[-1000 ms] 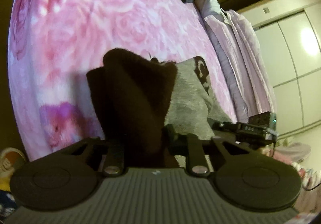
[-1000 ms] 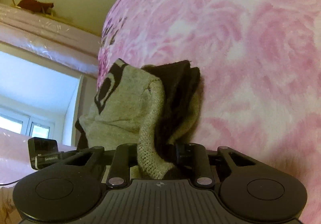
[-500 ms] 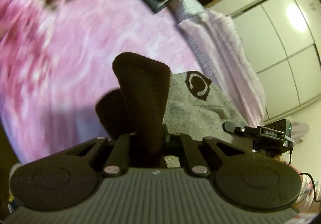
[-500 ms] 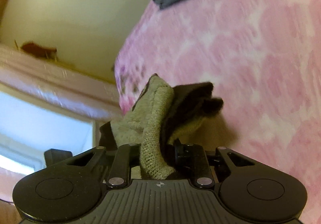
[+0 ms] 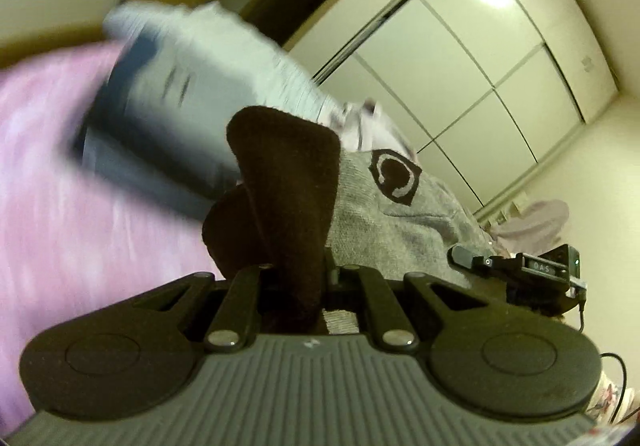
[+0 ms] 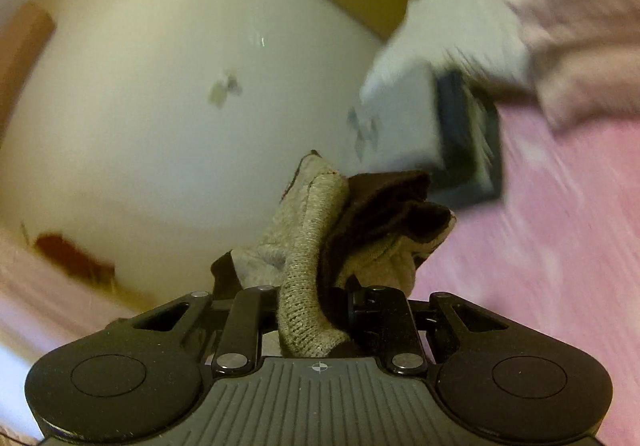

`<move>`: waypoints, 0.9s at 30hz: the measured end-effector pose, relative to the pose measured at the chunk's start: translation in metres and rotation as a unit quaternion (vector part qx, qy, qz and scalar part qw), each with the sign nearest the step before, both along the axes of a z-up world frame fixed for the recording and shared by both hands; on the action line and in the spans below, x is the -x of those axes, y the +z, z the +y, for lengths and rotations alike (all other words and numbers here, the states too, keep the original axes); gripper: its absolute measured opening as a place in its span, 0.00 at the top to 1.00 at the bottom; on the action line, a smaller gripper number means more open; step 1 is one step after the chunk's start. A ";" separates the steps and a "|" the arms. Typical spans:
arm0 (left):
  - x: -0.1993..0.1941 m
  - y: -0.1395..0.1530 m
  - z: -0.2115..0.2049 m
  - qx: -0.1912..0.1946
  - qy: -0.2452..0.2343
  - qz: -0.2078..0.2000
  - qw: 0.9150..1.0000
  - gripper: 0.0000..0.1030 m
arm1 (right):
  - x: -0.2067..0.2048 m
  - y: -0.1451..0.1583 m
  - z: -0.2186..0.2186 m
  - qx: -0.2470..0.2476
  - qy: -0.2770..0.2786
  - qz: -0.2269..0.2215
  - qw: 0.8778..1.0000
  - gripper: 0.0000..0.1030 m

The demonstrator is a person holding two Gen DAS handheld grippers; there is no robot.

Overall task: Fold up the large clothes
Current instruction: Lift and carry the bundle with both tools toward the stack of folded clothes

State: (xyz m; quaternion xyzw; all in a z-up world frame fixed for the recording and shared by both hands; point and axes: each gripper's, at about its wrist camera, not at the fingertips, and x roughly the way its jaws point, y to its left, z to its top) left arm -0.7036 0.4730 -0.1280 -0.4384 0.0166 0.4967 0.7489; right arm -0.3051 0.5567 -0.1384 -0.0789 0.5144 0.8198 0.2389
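left wrist view: pink bedspread [image 5: 80, 214] at left, a blurred stack of folded grey and blue clothes [image 5: 180, 94] behind, white wardrobe doors [image 5: 480, 58] at right; the brown fold of the grey sweater [image 5: 392, 222] rises in front of the lens and hides part of the stack; the right gripper [image 5: 520, 270] shows at the sweater's far edge; left gripper [image 5: 304, 286] is clamped on the brown fabric; right wrist view: pale wall [image 6: 160, 106], folded clothes [image 6: 440, 106] and bedspread [image 6: 560, 266]; right gripper [image 6: 316, 310] is clamped on a bunched knit edge of the sweater [image 6: 312, 230]; against the earlier frames, both views are tilted up, the bedspread fills less and wall and wardrobe more; the sweater spans between the two grippers, its long axis running from one to the other, above the bed.
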 end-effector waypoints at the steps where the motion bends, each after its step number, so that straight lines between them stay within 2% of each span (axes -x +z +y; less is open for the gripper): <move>1: 0.019 0.019 0.031 -0.015 -0.010 0.013 1.000 0.94 | 0.020 0.013 0.021 -0.013 -0.007 0.005 1.000 0.83; 6: 0.081 0.084 0.154 -0.056 -0.019 0.058 0.997 0.94 | 0.095 0.059 0.123 -0.059 -0.033 0.038 0.997 0.83; 8: 0.099 0.096 0.196 -0.062 -0.015 0.062 0.996 0.94 | 0.119 0.065 0.160 -0.068 -0.042 0.050 0.996 0.83; 10: 0.109 0.093 0.234 -0.060 -0.013 0.070 0.996 0.94 | 0.137 0.058 0.196 -0.063 -0.049 0.058 0.995 0.83; 13: 0.116 0.059 0.281 -0.034 -0.014 0.087 0.996 0.93 | 0.150 0.024 0.238 -0.049 -0.053 0.053 0.996 0.82; 14: 0.116 0.037 0.298 -0.012 -0.011 0.088 0.996 0.93 | 0.152 0.007 0.252 -0.028 -0.055 0.053 0.997 0.82; 16: 0.117 -0.015 0.329 0.047 -0.007 0.085 0.995 0.92 | 0.156 -0.048 0.280 0.040 -0.072 0.037 0.996 0.82; 18: 0.116 -0.071 0.354 0.108 0.000 0.088 0.990 0.92 | 0.163 -0.101 0.300 0.094 -0.086 -0.017 0.992 0.81; 19: 0.116 -0.094 0.360 0.122 0.004 0.084 0.989 0.86 | 0.166 -0.127 0.307 0.120 -0.102 -0.057 0.986 0.79; 20: 0.119 -0.106 0.364 0.119 0.010 0.070 0.990 0.84 | 0.167 -0.145 0.312 0.133 -0.114 -0.075 0.982 0.77; 22: 0.125 -0.112 0.362 0.096 0.020 0.033 0.995 0.83 | 0.158 -0.161 0.314 0.131 -0.122 -0.035 0.983 0.76; 24: 0.130 -0.105 0.358 0.078 0.012 0.041 0.996 0.80 | 0.154 -0.157 0.314 0.114 -0.122 -0.028 0.986 0.71; 26: 0.140 -0.091 0.353 0.063 0.030 0.075 0.995 0.78 | 0.153 -0.140 0.307 0.060 -0.136 -0.084 0.985 0.58; 27: 0.144 -0.082 0.344 0.054 0.041 0.086 0.994 0.78 | 0.153 -0.133 0.298 0.028 -0.156 -0.118 0.980 0.57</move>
